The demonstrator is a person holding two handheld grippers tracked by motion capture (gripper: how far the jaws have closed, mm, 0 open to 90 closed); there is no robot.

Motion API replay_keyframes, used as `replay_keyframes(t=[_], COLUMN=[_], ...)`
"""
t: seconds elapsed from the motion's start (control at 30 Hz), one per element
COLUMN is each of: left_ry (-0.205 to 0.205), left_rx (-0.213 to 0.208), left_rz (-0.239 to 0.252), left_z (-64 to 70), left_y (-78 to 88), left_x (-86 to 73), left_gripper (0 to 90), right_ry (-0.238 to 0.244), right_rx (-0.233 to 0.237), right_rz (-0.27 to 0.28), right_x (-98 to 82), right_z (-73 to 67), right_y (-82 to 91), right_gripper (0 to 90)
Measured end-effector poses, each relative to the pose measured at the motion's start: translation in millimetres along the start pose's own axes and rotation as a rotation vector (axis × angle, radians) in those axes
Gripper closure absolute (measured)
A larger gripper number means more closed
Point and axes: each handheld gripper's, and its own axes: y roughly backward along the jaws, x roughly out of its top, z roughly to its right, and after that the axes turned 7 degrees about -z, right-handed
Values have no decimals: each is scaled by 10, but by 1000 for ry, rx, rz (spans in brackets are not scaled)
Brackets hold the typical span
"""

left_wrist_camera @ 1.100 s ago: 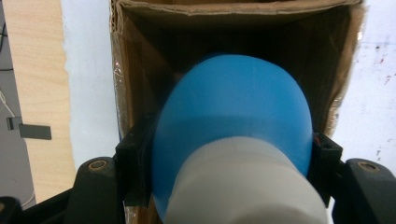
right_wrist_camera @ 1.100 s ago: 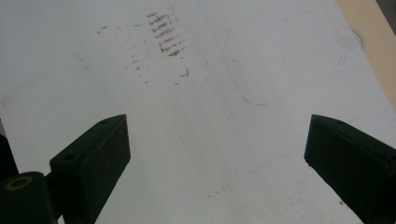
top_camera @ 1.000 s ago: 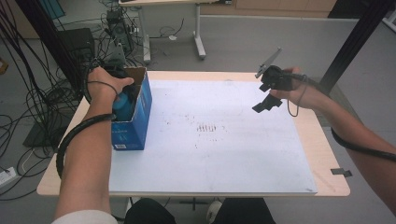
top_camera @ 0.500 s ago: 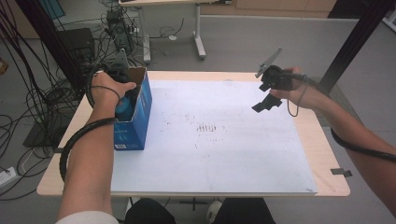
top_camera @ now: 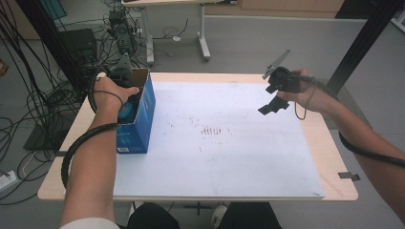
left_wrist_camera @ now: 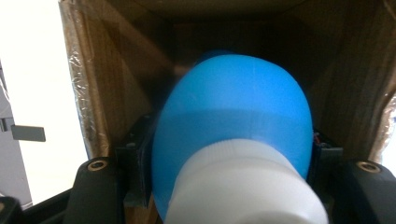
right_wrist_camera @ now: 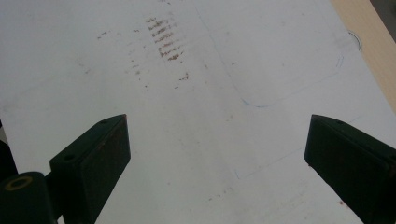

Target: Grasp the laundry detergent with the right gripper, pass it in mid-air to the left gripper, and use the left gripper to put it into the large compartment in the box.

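Left gripper (top_camera: pixel 125 98) reaches down into the open blue box (top_camera: pixel 141 119) at the table's left edge, jaws clamped on a blue bottle (left_wrist_camera: pixel 233 135) with a white cap (left_wrist_camera: pixel 245 184). Right gripper (top_camera: pixel 273 106) hovers above the white sheet (top_camera: pixel 215 152), jaws spread wide, holding nothing.

The left hand (top_camera: pixel 111 90) has pushed deeper into the box (top_camera: pixel 143 112).

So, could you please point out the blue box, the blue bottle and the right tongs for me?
blue box (top_camera: pixel 142 119): high view, on its blue side wall.
blue bottle (left_wrist_camera: pixel 233 107): left gripper view, on its rounded blue body.
right tongs (right_wrist_camera: pixel 217 158): right gripper view, midway between the open jaw tips.
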Motion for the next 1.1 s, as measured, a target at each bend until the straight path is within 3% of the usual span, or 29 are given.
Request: replay_keyframes(t=[1.1], left_ry=[3], left_rx=[9], left_rz=[8], left_z=[23], left_y=[-8], left_x=[21], left_gripper=[354], right_ry=[2], right_rx=[2], right_rz=[19], right_x=[15], right_z=[-22], right_y=[17], right_gripper=[69])
